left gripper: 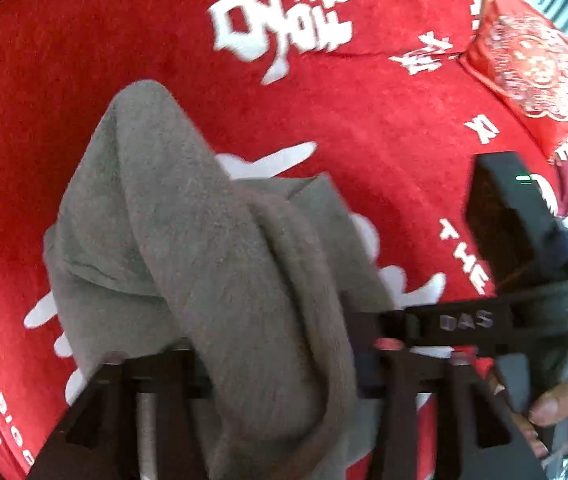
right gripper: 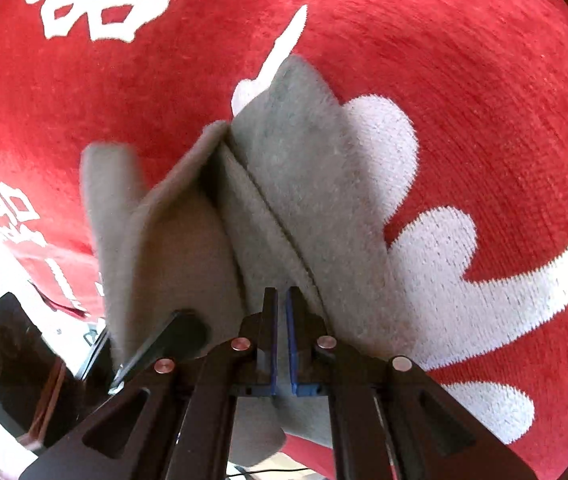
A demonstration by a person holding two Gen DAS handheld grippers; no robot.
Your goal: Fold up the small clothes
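A small grey fleece garment (left gripper: 188,232) hangs bunched above the red blanket (left gripper: 84,80). In the left wrist view it drapes between the widely spread fingers of my left gripper (left gripper: 276,360), which stands open, and it hides the pads. My right gripper (left gripper: 380,330) reaches in from the right to the garment's edge. Seen from the right wrist, the garment (right gripper: 308,168) rises in folded ridges. The blue pads of the right gripper (right gripper: 282,320) are nearly together, pinching it. One black finger of the left gripper (right gripper: 172,332) shows under the cloth at the left.
The red blanket (right gripper: 484,80) with large white characters covers the whole surface. A red embroidered cushion (left gripper: 532,76) lies at the far right. A person's hand (left gripper: 556,404) holds the right gripper's handle. A dark object (right gripper: 0,340) sits off the blanket's edge at lower left.
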